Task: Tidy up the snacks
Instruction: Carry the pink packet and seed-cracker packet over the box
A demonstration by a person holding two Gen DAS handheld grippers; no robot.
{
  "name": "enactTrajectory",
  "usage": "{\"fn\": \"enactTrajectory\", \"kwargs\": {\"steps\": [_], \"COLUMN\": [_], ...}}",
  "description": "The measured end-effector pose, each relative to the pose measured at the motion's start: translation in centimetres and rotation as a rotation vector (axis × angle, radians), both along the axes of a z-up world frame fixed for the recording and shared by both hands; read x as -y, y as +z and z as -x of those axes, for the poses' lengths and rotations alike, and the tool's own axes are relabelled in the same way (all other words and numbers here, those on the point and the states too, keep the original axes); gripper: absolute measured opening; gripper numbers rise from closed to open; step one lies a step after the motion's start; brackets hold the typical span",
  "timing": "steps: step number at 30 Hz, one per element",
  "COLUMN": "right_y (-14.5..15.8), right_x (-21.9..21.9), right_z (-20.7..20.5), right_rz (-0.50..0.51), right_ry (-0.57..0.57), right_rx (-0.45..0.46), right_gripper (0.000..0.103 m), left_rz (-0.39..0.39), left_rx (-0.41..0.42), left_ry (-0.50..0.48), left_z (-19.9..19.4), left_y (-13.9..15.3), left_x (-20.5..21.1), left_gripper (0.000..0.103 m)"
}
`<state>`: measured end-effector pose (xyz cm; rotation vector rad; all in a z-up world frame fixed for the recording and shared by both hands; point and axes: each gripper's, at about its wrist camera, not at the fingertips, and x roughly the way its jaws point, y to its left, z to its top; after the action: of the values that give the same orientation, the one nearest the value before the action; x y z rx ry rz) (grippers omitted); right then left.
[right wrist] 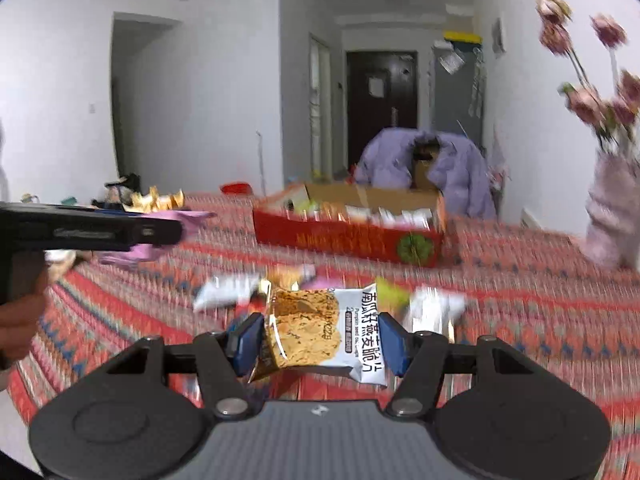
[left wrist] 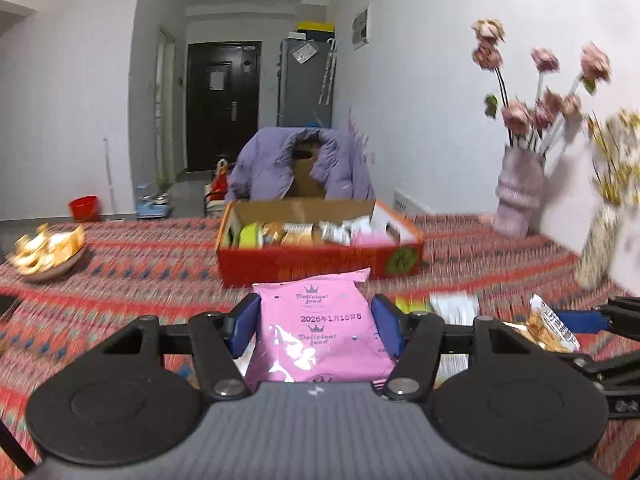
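Even indoor light; motion-blurred tabletop; fisheye-bent, dark corners.

The pink snack packet [left wrist: 320, 332] carries the words "Delicious food" under a small crown, printed twice on its face, and between the two a stamped date reading "2026", then Chinese characters with "1" and what looks like "16" (the last mark is unclear). The white-and-brown snack packet [right wrist: 320, 334] bears large dark Chinese characters running down its white side, beside them a thin line of English starting "Pumpkin seed", the rest too small to read, and a blurred stamped number near its top edge. The red box [left wrist: 320, 264] shows only a green round emblem, illegible.
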<state>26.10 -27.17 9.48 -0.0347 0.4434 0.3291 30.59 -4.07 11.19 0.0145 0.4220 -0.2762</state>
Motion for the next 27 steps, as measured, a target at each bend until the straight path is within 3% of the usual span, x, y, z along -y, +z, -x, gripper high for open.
{"fn": "enactTrajectory", "kwargs": {"steps": [4, 8, 11, 15, 20, 24, 26, 27], "right_y": [2.8, 4.6, 4.3, 1.3, -3.9, -6.7, -7.5, -7.5], "right_x": [0.7, 1.0, 0.4, -0.7, -3.1, -4.1, -4.2, -4.3], "right_z": [-7.4, -17.2, -25.0, -34.6, -41.2, -43.8, -44.3, -44.3], "right_rz": [0.008, 0.064, 0.115, 0.108, 0.258, 0.308, 0.315, 0.320], "right_ry": [0.051, 0.073, 0.078, 0.085, 0.062, 0.064, 0.051, 0.046], "right_rx": [0.019, 0.011, -0.032, -0.153, -0.220, -0.268, -0.284, -0.278], "right_gripper": [0.060, 0.061, 0.061, 0.061, 0.062, 0.064, 0.071, 0.072], "left_rz": [0.001, 0.024, 0.049, 0.046, -0.003, -0.029, -0.035, -0.035], "left_rx": [-0.005, -0.010, -0.085, -0.200, -0.280, -0.278, -0.283, -0.280], "left_ry": [-0.015, 0.038, 0.047, 0.084, 0.100, 0.077, 0.071, 0.066], "left_z": [-8.8, -18.2, -25.5, -32.5, -37.5, -39.3, -39.8, -39.7], "left_y": [2.5, 3.5, 2.2, -1.6, -6.0, -7.4, -8.0, -8.1], "left_x": [0.4, 1.4, 2.1, 2.8, 3.5, 4.2, 4.4, 4.6], "left_gripper": [0.062, 0.062, 0.062, 0.062, 0.062, 0.062, 0.066, 0.074]}}
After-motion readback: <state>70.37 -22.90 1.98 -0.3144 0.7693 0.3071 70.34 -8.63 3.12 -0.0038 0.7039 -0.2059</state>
